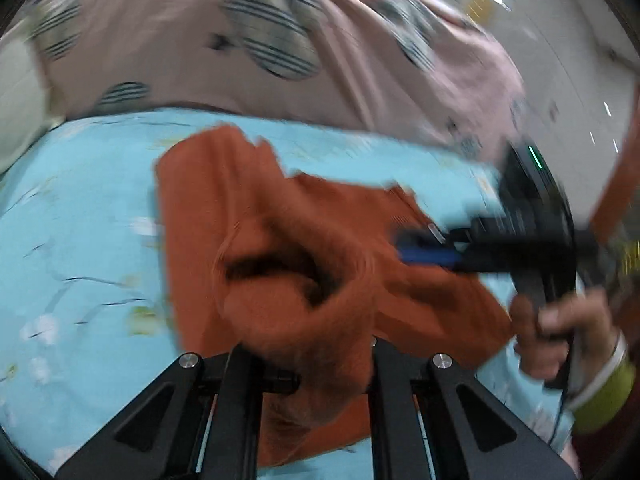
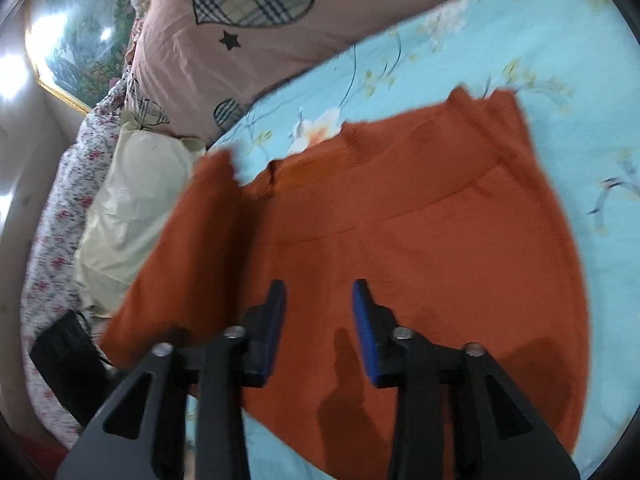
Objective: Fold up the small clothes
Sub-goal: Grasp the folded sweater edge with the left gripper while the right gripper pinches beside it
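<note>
A small rust-orange knitted garment [image 2: 420,248] lies on a light blue flowered bedsheet [image 2: 440,52]. In the left wrist view the garment [image 1: 224,208] is bunched up between my left gripper's arms, and a fold of it [image 1: 316,344] hides the fingertips. My right gripper [image 2: 318,312] is open, its blue pads [image 2: 362,312] just above the flat cloth, holding nothing. It also shows in the left wrist view [image 1: 424,248], reaching in from the right over the garment.
A pink quilt with striped and plaid patches [image 1: 280,40] lies bunched along the far side of the sheet. A cream pillow [image 2: 136,200] and a floral cover [image 2: 60,220] lie at the left, with a black device [image 2: 68,356] near them.
</note>
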